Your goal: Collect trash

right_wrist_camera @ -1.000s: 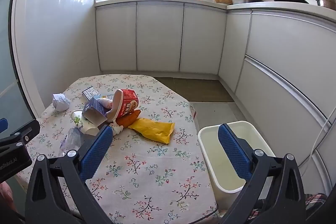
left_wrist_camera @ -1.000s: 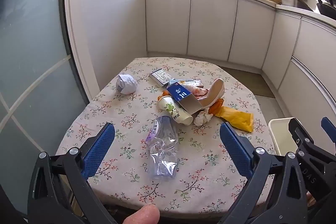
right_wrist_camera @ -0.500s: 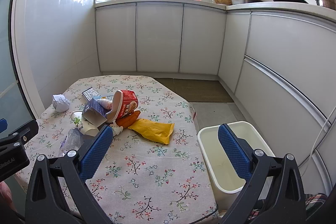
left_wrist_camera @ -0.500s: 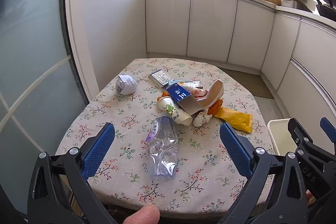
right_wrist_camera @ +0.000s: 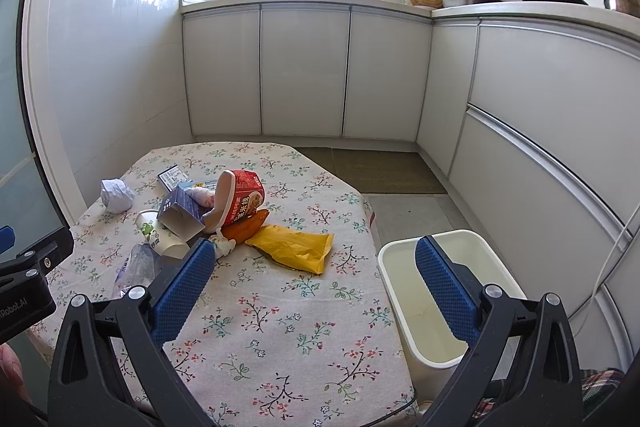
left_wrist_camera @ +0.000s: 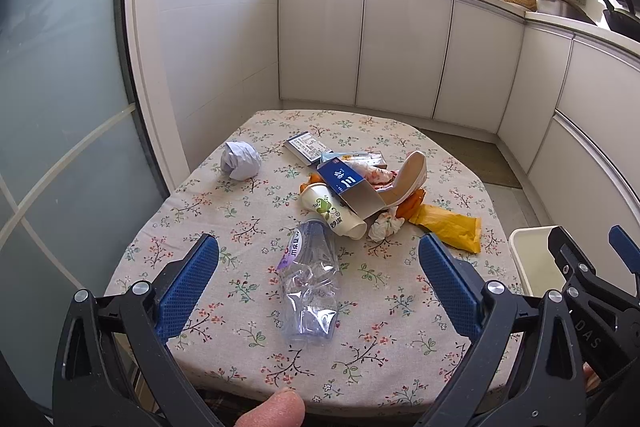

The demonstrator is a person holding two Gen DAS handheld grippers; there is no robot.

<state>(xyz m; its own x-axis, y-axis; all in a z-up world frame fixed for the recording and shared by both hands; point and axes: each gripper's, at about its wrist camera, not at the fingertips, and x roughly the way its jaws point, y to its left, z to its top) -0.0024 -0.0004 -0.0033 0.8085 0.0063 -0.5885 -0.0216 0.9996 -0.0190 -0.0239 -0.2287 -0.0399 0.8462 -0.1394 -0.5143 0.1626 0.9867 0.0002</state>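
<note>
Hovering at the near edge of the floral-clothed table (left_wrist_camera: pixel 224 227), the left tool (left_wrist_camera: pixel 318 281) and right tool (right_wrist_camera: pixel 314 285) both stand spread wide and empty. The trash lies mid-table: a crushed clear plastic bottle (left_wrist_camera: pixel 310 281) nearest, then a white paper cup (left_wrist_camera: pixel 332 213), a blue carton (left_wrist_camera: pixel 350 187), a red instant-noodle tub (right_wrist_camera: pixel 242 197), a yellow foil pouch (right_wrist_camera: pixel 294 247), and a crumpled white paper ball (left_wrist_camera: pixel 240 160) far left. The white plastic bin (right_wrist_camera: pixel 400 259) stands right of the table. Risk: the thin, slick bottle may buckle or squirt from the pads; tugging one piled item could scatter the rest
</note>
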